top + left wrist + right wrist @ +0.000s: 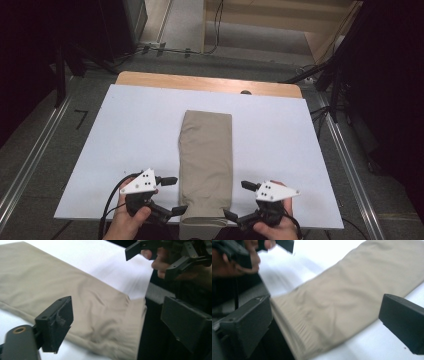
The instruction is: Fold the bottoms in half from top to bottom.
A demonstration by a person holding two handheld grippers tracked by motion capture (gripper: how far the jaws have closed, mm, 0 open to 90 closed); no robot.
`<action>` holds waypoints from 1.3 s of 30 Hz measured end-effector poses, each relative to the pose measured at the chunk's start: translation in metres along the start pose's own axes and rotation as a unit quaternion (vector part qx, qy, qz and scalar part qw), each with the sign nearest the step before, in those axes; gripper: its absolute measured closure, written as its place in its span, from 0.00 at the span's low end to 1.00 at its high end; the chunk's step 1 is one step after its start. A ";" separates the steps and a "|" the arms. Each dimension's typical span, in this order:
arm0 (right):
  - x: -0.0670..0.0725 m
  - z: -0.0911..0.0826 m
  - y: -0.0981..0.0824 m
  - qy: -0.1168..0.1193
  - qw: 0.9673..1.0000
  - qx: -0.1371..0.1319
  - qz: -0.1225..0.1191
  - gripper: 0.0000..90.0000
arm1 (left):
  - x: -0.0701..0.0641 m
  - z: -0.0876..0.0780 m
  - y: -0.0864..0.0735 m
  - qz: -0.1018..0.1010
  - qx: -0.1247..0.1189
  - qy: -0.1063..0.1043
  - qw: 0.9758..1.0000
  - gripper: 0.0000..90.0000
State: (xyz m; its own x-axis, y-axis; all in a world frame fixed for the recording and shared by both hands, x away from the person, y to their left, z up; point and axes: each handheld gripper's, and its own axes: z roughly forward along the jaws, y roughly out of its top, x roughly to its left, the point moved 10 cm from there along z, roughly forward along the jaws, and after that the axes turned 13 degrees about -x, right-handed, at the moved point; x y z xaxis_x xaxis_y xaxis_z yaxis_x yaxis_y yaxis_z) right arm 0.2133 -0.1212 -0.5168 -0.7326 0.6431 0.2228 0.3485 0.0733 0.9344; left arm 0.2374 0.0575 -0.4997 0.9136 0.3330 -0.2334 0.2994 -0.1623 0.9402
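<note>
Cloth (206,160) folded lengthwise, lies mid-table (280,130), its end overhanging the near edge. Left gripper (172,196) and right gripper (239,201) flank it, jaws wide, holding nothing.

Your left gripper (173,195) and right gripper (238,201) flank the folded beige cloth (206,159) on the white surface (135,130), jaws spread.

place: looks like a lab or recording room, not anybody's home
table: wooden table (210,82) with a plain white board (125,145) laid over it, like a test surface
floor: grey carpet (45,150) with metal rails (30,160) running along both sides
cables: loose wires (170,49) trailing behind the table
surroundings: dark stands and black gear (345,75) crowding the edges
</note>
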 end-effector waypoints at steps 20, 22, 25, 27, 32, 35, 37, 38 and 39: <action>-0.139 0.082 0.055 -0.043 0.999 0.015 0.016 0.00 | 0.134 0.061 0.048 -0.007 -0.014 0.040 0.999 0.00; -0.154 0.091 0.057 -0.047 0.998 0.019 0.023 0.08 | 0.148 0.067 0.051 -0.005 -0.008 0.050 0.999 0.00; -0.179 0.104 0.057 -0.072 0.997 0.032 0.019 0.19 | 0.163 0.077 0.054 -0.002 0.002 0.060 0.998 0.00; -0.192 0.113 0.057 -0.073 0.996 0.036 0.035 0.19 | 0.171 0.083 0.056 -0.006 0.003 0.055 0.998 0.00; -0.218 0.131 0.054 -0.092 0.992 0.056 0.058 0.23 | 0.203 0.097 0.055 -0.022 0.016 0.082 0.996 0.00; -0.234 0.141 0.050 -0.126 0.988 0.075 0.057 0.35 | 0.223 0.104 0.048 -0.036 0.040 0.114 0.992 0.06; -0.241 0.146 0.050 -0.141 0.985 0.081 0.055 0.39 | 0.238 0.107 0.043 -0.045 0.056 0.143 0.987 0.17; -0.245 0.149 0.049 -0.147 0.984 0.084 0.053 0.41 | 0.246 0.107 0.038 -0.050 0.073 0.163 0.983 0.18; -0.247 0.152 0.048 -0.150 0.983 0.090 0.055 0.42 | 0.255 0.108 0.032 -0.055 0.090 0.187 0.977 0.24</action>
State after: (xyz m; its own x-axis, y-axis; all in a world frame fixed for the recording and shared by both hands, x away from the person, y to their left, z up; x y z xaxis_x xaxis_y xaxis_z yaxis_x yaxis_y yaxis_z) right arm 0.4998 -0.1608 -0.5689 -0.4882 0.8488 0.2032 0.5337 0.1062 0.8390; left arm 0.5099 0.0371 -0.5557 0.7184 0.6688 -0.1915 0.4638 -0.2552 0.8484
